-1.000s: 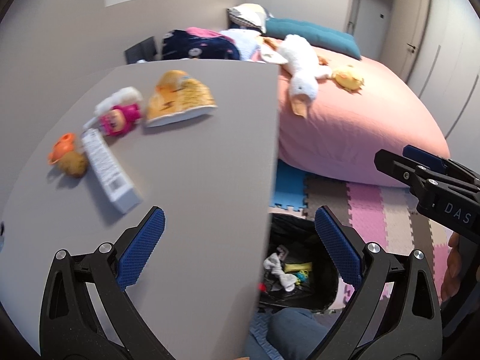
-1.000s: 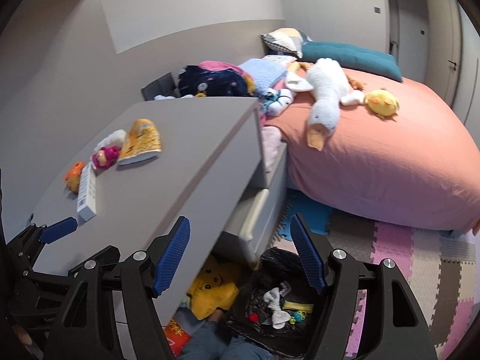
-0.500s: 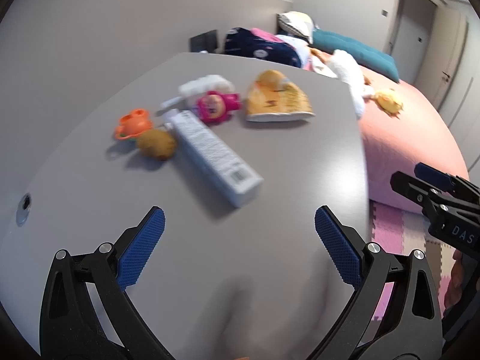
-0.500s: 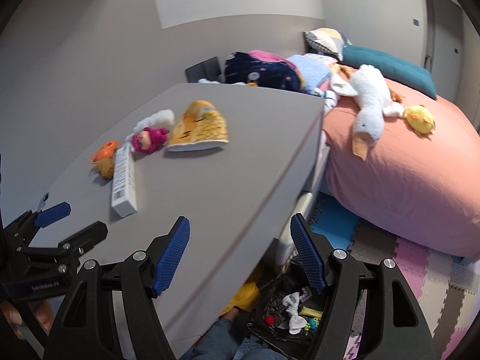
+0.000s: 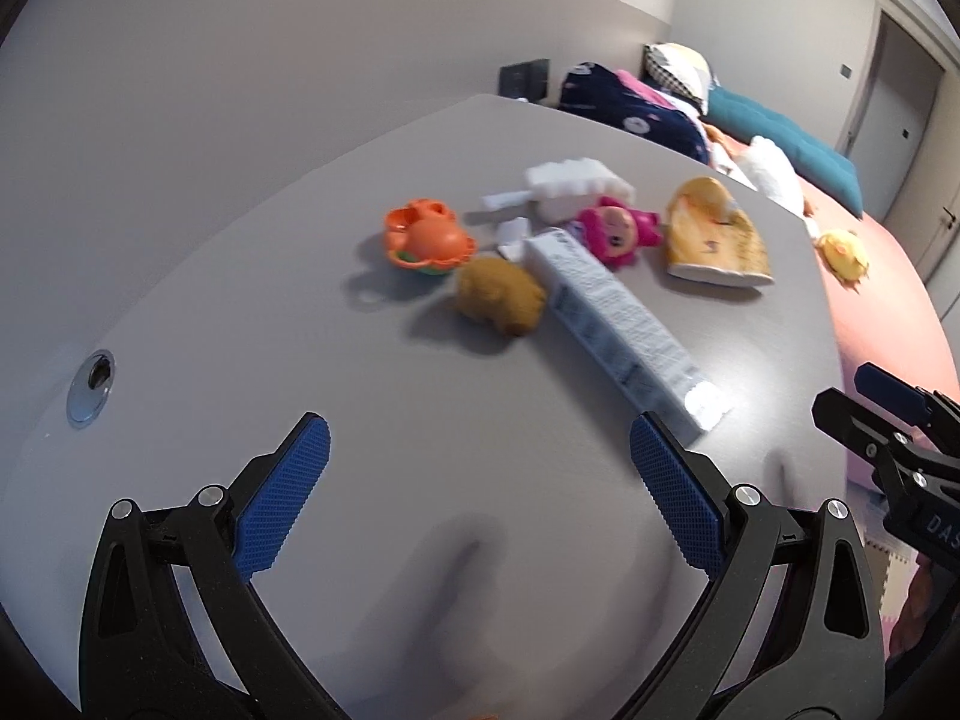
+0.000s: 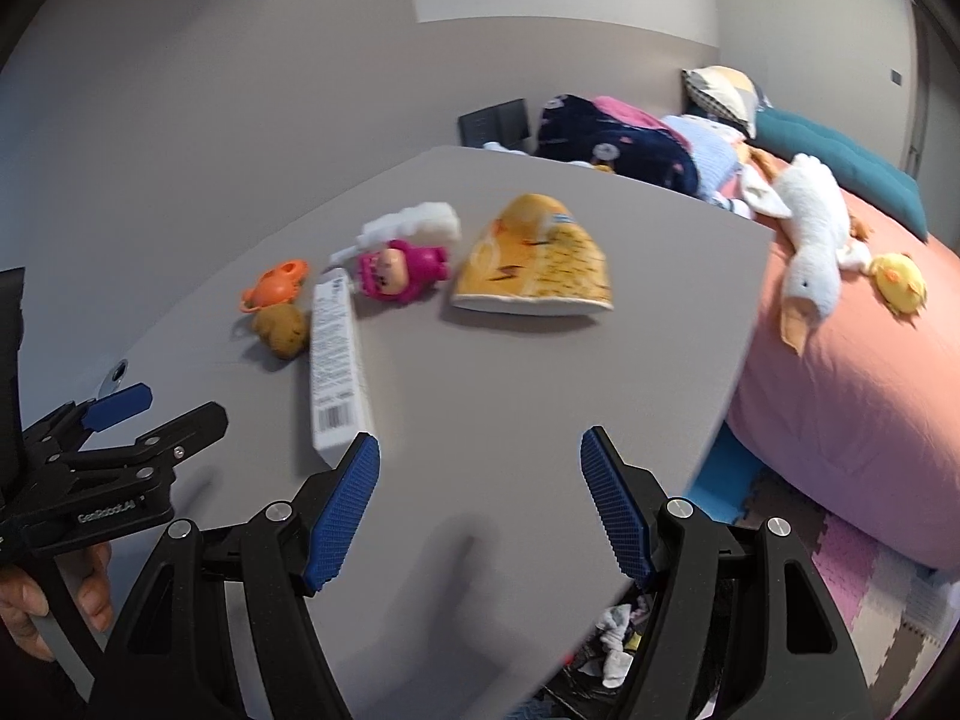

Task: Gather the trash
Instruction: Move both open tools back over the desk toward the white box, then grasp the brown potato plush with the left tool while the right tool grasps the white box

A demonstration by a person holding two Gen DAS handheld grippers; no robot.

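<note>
The table (image 6: 510, 396) is plain grey. On it lie a white carton (image 6: 336, 360) printed with grey text and a black barcode, a yellow-orange snack bag (image 6: 534, 264) with dark lettering, a magenta doll (image 6: 402, 270), an orange toy (image 6: 273, 285), a brown lump (image 6: 281, 327) and white crumpled paper (image 6: 420, 219). The bed (image 6: 852, 384) is salmon pink, with a white goose plush (image 6: 810, 240) with an orange beak, a yellow chick (image 6: 897, 282) and a teal cushion (image 6: 840, 162). The floor mat (image 6: 864, 570) is pink, beige and blue. Both grippers are black with blue dotted pads (image 5: 282, 504).
</note>
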